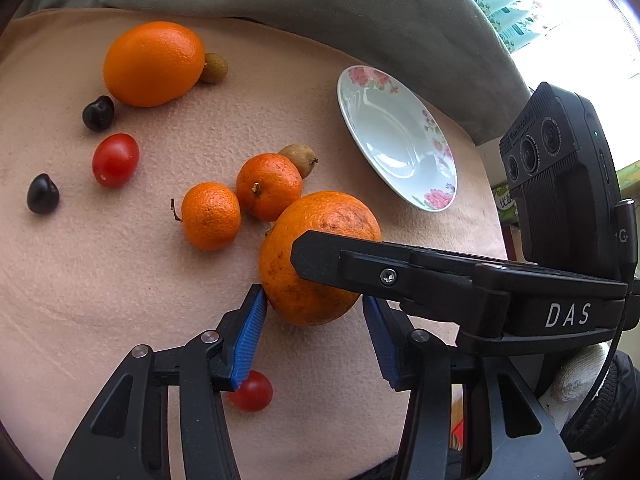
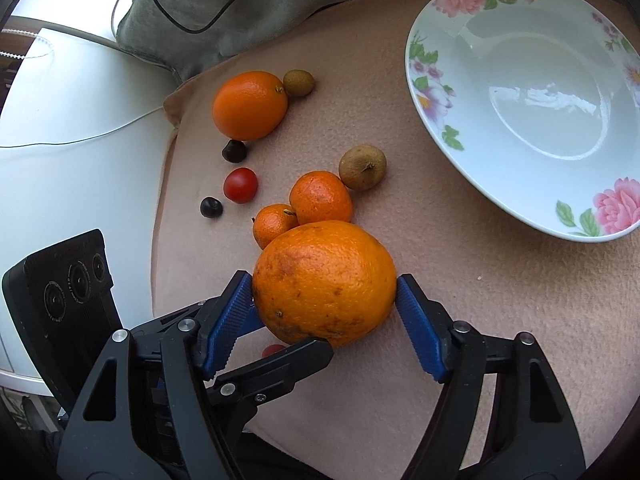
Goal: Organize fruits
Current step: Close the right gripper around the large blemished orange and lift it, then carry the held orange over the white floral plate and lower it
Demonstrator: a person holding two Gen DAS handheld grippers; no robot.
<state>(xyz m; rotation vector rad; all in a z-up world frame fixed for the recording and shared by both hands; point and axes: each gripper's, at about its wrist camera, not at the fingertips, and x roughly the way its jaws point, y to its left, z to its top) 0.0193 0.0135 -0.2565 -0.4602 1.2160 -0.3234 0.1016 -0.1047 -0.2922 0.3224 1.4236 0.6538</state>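
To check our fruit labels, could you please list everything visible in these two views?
blemished round orange: 1, orange, between right gripper's pads
smooth oval orange: 1, orange, far left
small mandarins: 2, orange, touching, behind blemished orange
cherry tomatoes: 2, red, one left, one under left gripper
dark glossy fruits: 2, black, left
brown longans: 2, tan, beside smooth orange and a mandarin
floral ceramic plate: 1, white, right
fleece cloth: 1, beige, underneath everything
grippers: 2, black with blue pads, left open, right clamping the orange
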